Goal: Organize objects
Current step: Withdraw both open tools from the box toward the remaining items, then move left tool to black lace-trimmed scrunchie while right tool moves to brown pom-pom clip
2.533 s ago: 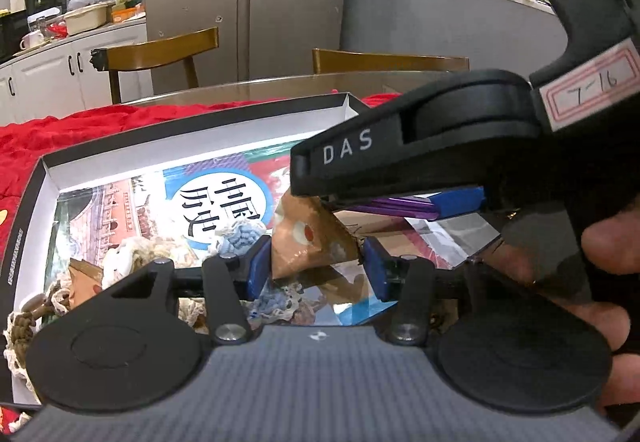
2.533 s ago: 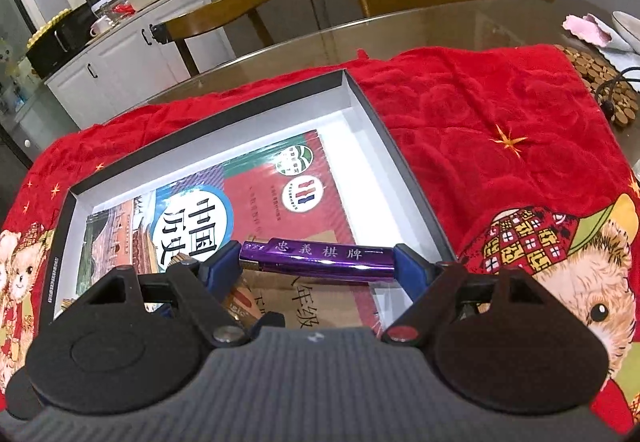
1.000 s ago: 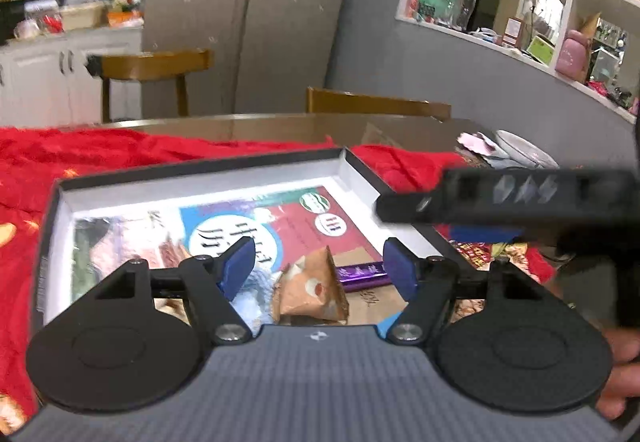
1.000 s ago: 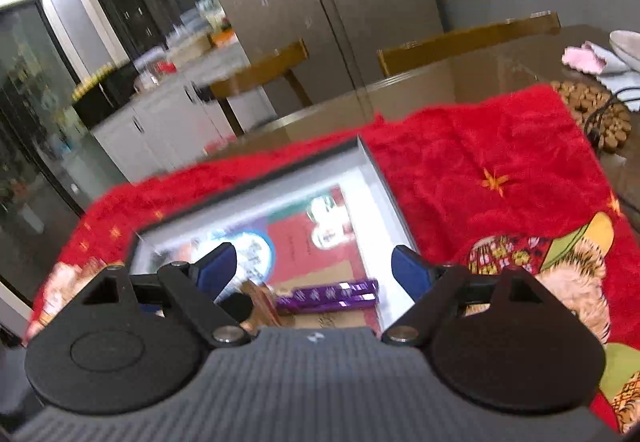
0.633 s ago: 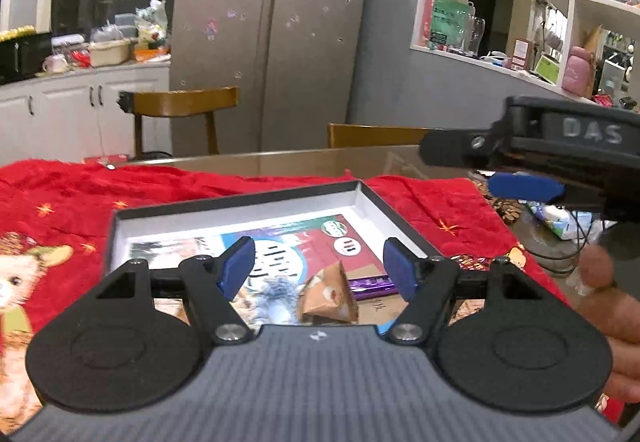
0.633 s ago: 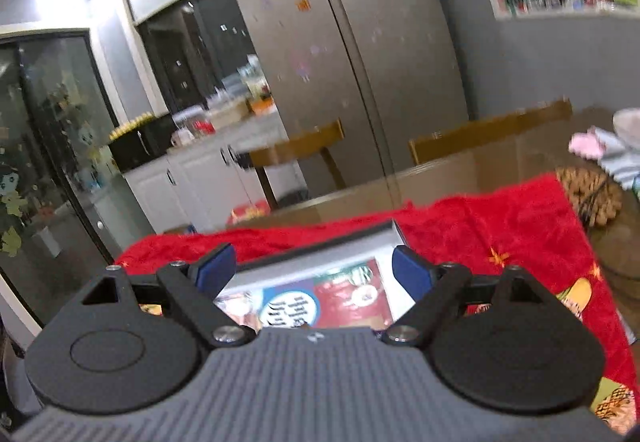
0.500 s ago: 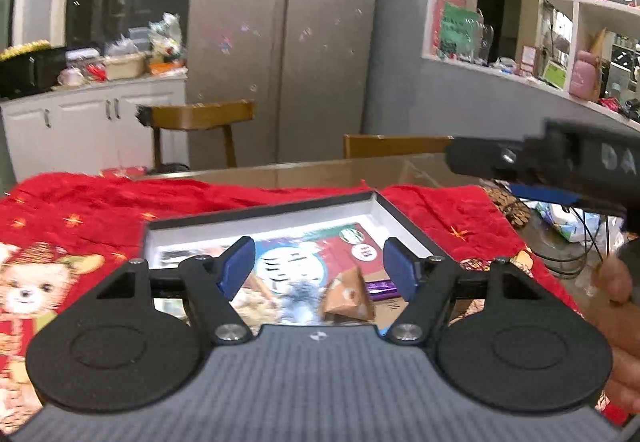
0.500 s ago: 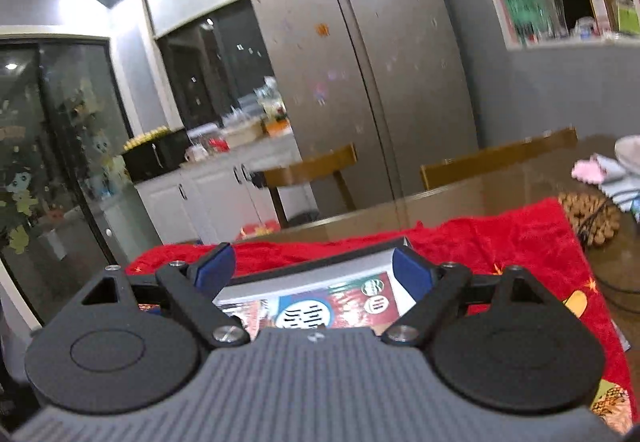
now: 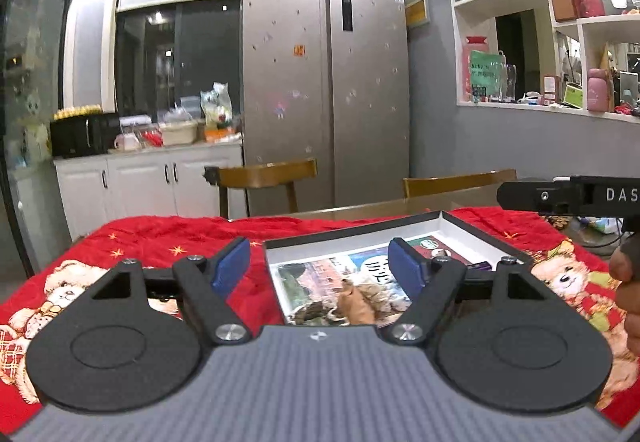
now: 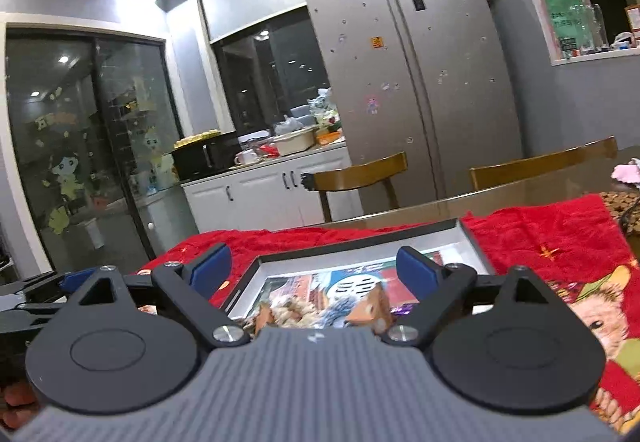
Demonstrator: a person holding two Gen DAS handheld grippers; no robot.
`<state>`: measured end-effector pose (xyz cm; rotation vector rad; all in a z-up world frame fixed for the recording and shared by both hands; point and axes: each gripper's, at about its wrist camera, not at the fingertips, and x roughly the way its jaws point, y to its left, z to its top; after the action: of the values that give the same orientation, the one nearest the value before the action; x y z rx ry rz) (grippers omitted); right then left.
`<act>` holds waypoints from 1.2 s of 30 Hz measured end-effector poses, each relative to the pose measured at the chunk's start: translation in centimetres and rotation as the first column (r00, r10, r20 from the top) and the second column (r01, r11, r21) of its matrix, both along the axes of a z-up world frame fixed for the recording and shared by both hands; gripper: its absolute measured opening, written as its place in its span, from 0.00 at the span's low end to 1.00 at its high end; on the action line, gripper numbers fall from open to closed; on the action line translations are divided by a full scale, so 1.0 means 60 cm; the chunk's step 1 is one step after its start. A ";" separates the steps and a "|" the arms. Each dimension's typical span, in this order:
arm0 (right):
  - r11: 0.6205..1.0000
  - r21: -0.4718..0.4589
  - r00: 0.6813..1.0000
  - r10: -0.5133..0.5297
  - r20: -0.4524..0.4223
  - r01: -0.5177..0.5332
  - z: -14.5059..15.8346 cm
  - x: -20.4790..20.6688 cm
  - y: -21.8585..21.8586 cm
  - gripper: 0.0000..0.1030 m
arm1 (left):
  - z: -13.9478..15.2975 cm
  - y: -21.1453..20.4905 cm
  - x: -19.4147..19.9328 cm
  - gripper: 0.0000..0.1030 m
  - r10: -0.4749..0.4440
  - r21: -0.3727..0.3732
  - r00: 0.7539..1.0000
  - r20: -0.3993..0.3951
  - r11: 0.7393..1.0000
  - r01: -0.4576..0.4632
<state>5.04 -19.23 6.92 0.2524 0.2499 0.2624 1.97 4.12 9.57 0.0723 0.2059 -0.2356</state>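
Observation:
A shallow black box with white walls [image 9: 352, 238] lies on the red cloth, low in both views. In it are a picture book [image 9: 376, 266], a brown triangular packet [image 9: 358, 302], crocheted pieces [image 9: 316, 312] and a purple card pack [image 9: 478, 265]. My left gripper [image 9: 318, 266] hovers short of the box's near left corner. Its jaws are opening with nothing between them. My right gripper [image 10: 313, 270] is open and empty, held back from the box [image 10: 352, 248] with the brown packet [image 10: 372, 308] just ahead. Each gripper shows at the edge of the other's view.
A red blanket with bear prints [image 9: 160, 242] covers the glass table. Two wooden chairs [image 9: 264, 173] stand behind it, and a woven mat [image 10: 624, 201] lies at the far right. A hand [image 9: 628, 282] holds the right gripper [image 9: 568, 195].
The right gripper let go of the purple pack and the left let go of the brown packet, both now lying in the box. Both grippers drew back and tilted up; the left swung left.

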 end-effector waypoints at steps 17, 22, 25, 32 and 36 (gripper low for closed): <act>0.985 0.000 0.954 0.165 -0.252 -0.171 -0.103 0.039 0.047 0.87 | -0.122 0.023 0.069 0.76 0.029 -0.059 0.965 -0.261 0.997 -0.046; 0.979 -0.012 0.938 0.190 -0.289 -0.202 -0.118 0.046 0.058 0.87 | -0.140 0.026 0.090 0.56 0.007 -0.072 0.940 -0.341 0.997 -0.033; 0.976 -0.032 0.934 0.198 -0.299 -0.217 -0.122 0.045 0.064 0.87 | -0.146 0.026 0.099 0.53 -0.007 -0.090 0.932 -0.363 0.996 -0.027; 0.968 -0.081 0.925 0.201 -0.323 -0.239 -0.128 0.055 0.086 0.72 | -0.157 0.023 0.123 0.27 0.031 -0.071 0.903 -0.428 0.995 -0.068; 0.964 -0.123 0.933 0.190 -0.305 -0.237 -0.127 0.047 0.096 0.60 | -0.157 0.023 0.122 0.21 0.040 -0.065 0.909 -0.415 0.995 -0.074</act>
<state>7.88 -13.48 -0.73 0.1050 0.5907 0.4206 9.27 5.50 0.13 -0.0651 0.6210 -0.1980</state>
